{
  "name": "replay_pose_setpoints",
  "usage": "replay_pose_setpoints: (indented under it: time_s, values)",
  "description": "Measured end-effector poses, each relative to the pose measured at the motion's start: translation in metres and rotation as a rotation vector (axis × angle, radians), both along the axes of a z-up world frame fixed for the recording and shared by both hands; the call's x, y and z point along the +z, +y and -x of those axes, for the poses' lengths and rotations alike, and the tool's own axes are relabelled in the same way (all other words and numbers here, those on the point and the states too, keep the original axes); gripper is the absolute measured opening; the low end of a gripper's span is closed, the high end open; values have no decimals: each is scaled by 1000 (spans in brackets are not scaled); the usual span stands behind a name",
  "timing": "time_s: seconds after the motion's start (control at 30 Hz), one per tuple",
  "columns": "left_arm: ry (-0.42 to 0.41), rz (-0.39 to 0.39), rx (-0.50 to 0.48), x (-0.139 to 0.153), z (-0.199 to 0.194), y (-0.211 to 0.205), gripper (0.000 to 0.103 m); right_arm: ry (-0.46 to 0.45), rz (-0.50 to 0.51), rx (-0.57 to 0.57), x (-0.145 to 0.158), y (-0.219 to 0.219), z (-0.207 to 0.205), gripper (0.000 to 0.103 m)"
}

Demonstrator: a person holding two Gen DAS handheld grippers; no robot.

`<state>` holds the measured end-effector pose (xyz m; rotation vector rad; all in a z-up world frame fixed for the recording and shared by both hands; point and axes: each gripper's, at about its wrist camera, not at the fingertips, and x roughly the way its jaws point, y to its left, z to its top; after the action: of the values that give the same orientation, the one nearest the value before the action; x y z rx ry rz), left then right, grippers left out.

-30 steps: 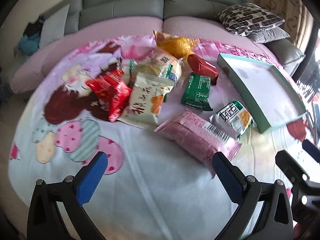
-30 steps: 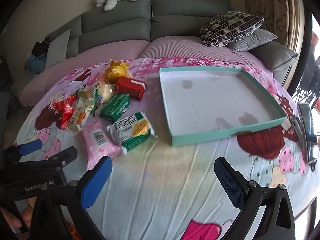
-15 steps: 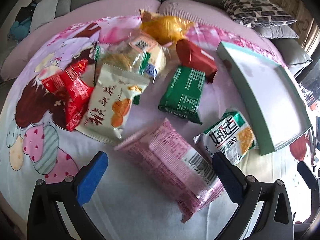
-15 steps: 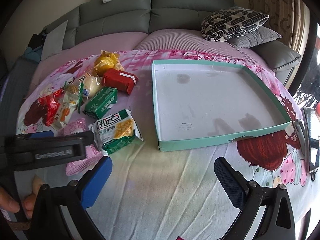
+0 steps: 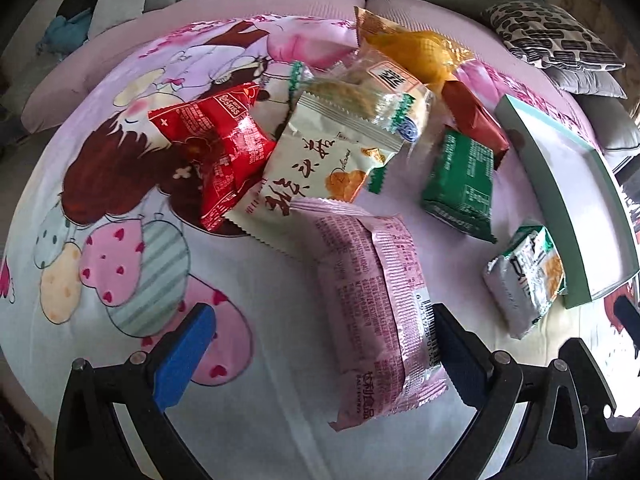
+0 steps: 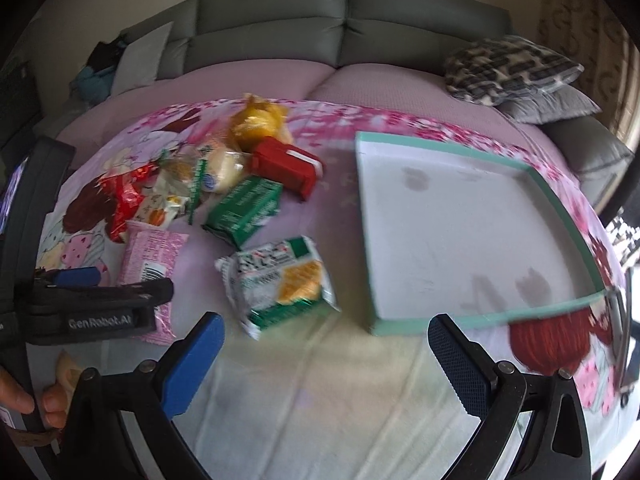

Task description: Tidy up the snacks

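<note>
The right wrist view is smeared with blur, so the print on the green and white packet cannot be read. At the left of that frame the left claw covers the near end of the pink packet, and only fingertips of the hand show at the lower left edge. In the left wrist view the teal tray is cut off by the right edge, and the cream packet hides part of the clear cracker bag behind it
</note>
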<state>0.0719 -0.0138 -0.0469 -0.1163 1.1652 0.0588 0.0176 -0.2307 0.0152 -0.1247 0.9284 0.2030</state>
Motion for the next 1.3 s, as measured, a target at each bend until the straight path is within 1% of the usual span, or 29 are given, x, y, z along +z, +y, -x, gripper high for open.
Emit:
replay_pose_setpoints:
  time_s: [0.07,0.13,0.23,0.3,0.37,0.43,0.5,0.57,0.63,0.67,0.77,0.8,0.87,0.9,0.93,0.97,1.0,1.03,1.07,1.2,1.3]
  values:
    - [-3,-2,2,-1,1,5,103,7,-1,25,-2,9,-5,102]
    - [-2,6,1,-1,3,8,103,19,3,46,-5,18,-11,95]
    - [0,7,4,-2,6,8,102,37,14,65,-11,26,-19,91]
    - [-1,10,9,-2,4,12,101,44,14,69,-14,28,-23,89]
    - [-4,19,8,-2,5,11,99,54,15,72,-18,28,-28,88]
    - [-7,30,1,-3,6,11,95,66,20,75,-23,28,-32,85]
    - [-9,23,-3,-5,3,7,92,80,25,79,-26,28,-35,83]
    - [-11,21,-10,-6,2,6,87,83,20,88,-29,28,-38,83]
    - [-11,15,-12,-6,0,3,84,79,22,96,-31,30,-39,83]
    - [-12,15,-14,-6,-1,2,80,80,17,98,-32,31,-40,83]
    - [-14,21,-23,-7,-4,-2,71,104,0,102,-37,32,-44,83]
    - [-13,22,-24,-7,-5,-3,70,109,-3,104,-39,33,-44,83]
    - [-14,24,-27,-6,-5,-5,61,126,16,102,-44,36,-45,83]
    - [-14,31,-29,-5,-5,-6,57,128,19,104,-45,37,-45,80]
    - [-15,39,-32,-4,-4,-7,48,125,24,104,-46,39,-45,73]
    - [-14,51,-35,-3,-3,-7,43,127,21,104,-46,39,-45,70]
    - [-12,53,-35,-2,-3,-8,43,128,13,101,-45,39,-45,68]
    - [-8,51,-36,0,-2,-9,42,130,8,94,-45,39,-45,64]
    - [-6,53,-38,1,-1,-10,41,131,2,89,-44,38,-44,63]
    - [0,76,-45,11,12,-10,41,140,-54,61,-38,31,-39,62]
    - [-7,75,-38,23,21,-10,40,120,-92,27,-25,24,-32,61]
